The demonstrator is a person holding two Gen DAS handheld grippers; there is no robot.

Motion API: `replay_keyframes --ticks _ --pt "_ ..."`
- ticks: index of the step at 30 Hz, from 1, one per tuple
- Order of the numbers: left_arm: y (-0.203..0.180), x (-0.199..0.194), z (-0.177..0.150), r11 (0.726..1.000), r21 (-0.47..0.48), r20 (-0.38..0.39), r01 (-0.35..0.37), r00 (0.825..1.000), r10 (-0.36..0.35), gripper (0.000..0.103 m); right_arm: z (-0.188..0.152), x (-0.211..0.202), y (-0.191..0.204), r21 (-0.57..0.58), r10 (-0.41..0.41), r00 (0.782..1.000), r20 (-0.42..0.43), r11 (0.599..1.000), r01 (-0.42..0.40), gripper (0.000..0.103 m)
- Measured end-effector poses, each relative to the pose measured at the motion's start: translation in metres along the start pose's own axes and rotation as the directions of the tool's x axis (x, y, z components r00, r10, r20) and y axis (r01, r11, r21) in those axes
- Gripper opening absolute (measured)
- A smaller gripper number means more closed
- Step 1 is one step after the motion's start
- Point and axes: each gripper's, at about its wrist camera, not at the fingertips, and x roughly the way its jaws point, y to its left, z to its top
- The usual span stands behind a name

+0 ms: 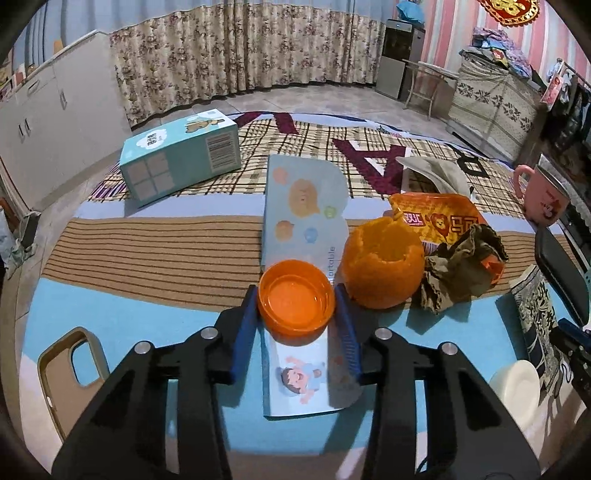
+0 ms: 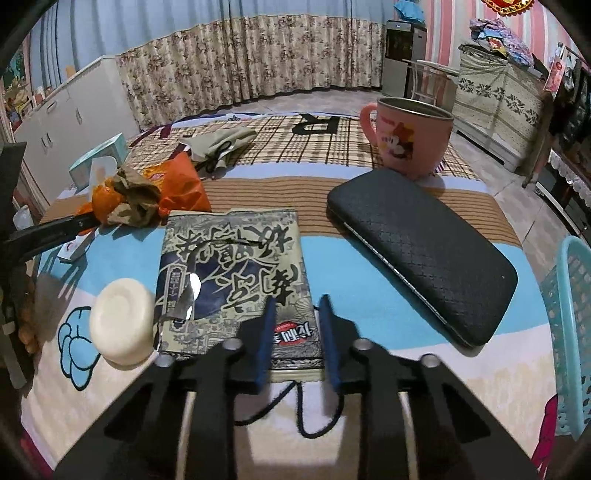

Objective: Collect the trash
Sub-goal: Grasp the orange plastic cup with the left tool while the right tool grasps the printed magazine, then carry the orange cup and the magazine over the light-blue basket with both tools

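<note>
Left wrist view: the left gripper (image 1: 296, 320) fingers clamp an orange cap (image 1: 295, 298), the right gripper (image 2: 297, 341) fingers narrow over a printed wrapper (image 2: 236, 280), while the orange peel (image 1: 382, 266) and crumpled paper (image 1: 461, 269) remain uncollected nearby.

A floral curtain (image 1: 236, 48) spans the far wall at twelve o'clock, above a tiled floor (image 1: 295, 98). White cabinets (image 1: 48, 110) stand at ten o'clock. A water dispenser (image 1: 400, 55) sits at one o'clock beside a pink striped wall (image 1: 454, 26), and a cloth-draped cabinet (image 1: 491, 99) fills two o'clock. The light is dim and indoor.
</note>
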Motion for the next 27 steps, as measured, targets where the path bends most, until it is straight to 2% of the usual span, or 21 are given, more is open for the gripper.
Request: replay_keyframes --ticks 5,7,13,20,27 --pt "0.001 -0.009 -0.002 0.999 0.008 0.028 -0.04 0.999 0.04 0.04 0.001 0.0 -0.01 0.048 0.035 0.999 0.003 0.998 -0.035 0.006" --pt "0.0 -0.015 -0.004 0.998 0.02 0.041 -0.059 0.997 0.058 0.04 0.002 -0.003 -0.014 0.068 0.052 0.999 0.017 0.996 -0.053 0.005" --pt "0.002 -0.029 -0.003 0.997 0.022 0.073 -0.079 0.994 0.077 0.04 0.009 -0.023 -0.017 0.07 0.046 0.994 0.096 0.996 -0.053 0.004" --pt "0.003 -0.06 0.0 0.998 -0.006 0.129 -0.063 0.99 0.063 0.04 0.014 -0.051 -0.03 0.075 0.035 0.982 0.185 0.996 -0.049 0.003" --pt "-0.035 -0.094 0.002 0.996 0.069 0.21 -0.054 0.977 0.038 0.04 0.013 -0.075 -0.043 0.045 -0.001 0.971 0.239 0.999 -0.011 0.003"
